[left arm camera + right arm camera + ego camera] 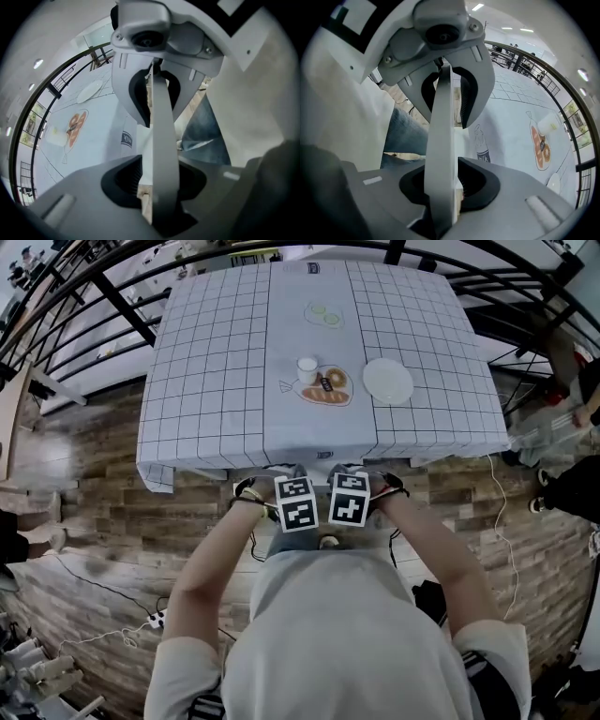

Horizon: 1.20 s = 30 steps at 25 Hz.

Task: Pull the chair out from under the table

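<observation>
Left gripper (294,504) and right gripper (348,499) point down at the table's (216,381) near edge, jaws closing around the chair back (161,140), not yet clamping. We judge the chair unpulled; gripping and pulling remain.

Your worktop (202,381) carries a grid-checked cloth (422,324); on it you have a white plate (387,381) and, near its left, a small white cup (307,369)

Head view looks steeply down from overhead, with the table (216,362) at 12 o'clock. Each gripper view peers closely along its own jaws, and all three views share the bread print (328,387).
</observation>
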Motion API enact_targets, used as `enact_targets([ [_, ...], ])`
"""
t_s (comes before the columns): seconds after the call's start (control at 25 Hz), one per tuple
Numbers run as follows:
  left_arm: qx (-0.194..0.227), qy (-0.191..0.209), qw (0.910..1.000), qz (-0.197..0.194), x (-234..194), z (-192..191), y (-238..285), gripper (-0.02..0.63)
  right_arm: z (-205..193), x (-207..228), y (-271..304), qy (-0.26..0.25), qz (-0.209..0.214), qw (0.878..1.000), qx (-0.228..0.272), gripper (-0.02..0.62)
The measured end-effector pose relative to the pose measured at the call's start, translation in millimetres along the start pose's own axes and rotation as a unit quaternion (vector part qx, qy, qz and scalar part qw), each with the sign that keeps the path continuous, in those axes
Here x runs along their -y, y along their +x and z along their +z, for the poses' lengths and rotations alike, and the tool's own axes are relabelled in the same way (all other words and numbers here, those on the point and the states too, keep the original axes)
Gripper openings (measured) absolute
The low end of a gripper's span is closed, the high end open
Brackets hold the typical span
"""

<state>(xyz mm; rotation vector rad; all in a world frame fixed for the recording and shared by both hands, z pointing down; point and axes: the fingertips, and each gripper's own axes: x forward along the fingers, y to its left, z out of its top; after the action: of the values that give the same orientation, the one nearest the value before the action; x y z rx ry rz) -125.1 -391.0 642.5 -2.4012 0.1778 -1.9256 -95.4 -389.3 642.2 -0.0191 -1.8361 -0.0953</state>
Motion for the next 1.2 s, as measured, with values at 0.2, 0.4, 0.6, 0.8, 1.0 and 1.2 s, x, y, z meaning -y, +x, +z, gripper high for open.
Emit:
enact_targets([
  [0.2, 0.002, 0.004, 0.9998, -0.020, 5, 0, 2, 0.104, 0, -2, -1, -0.001, 0.008, 1.000, 0.003, 0.077],
  [0.4, 0.001, 0.015, 0.9995, -0.028, 8, 0, 3, 0.078, 0, -2, 0, -0.004, 0.005, 1.000, 0.002, 0.074],
  [0.6, 0.002, 0.012, 0.9995, -0.030, 8, 1, 3, 0.077, -1, -3, 0, -0.004, 0.005, 1.000, 0.002, 0.072],
  [0.8, 0.002, 0.011, 0.9994, -0.031, 8, 1, 2, 0.077, 0, -3, -1, -0.004, 0.004, 1.000, 0.003, 0.072],
  [1.0, 0.000, 0.008, 0.9995, -0.032, 14, 2, 2, 0.077, -2, -9, -1, -0.004, 0.005, 1.000, 0.003, 0.072],
  [1.2, 0.001, -0.007, 0.9995, -0.030, 21, 3, 0, 0.077, -2, -15, -2, -0.016, 0.008, 1.000, 0.003, 0.072],
])
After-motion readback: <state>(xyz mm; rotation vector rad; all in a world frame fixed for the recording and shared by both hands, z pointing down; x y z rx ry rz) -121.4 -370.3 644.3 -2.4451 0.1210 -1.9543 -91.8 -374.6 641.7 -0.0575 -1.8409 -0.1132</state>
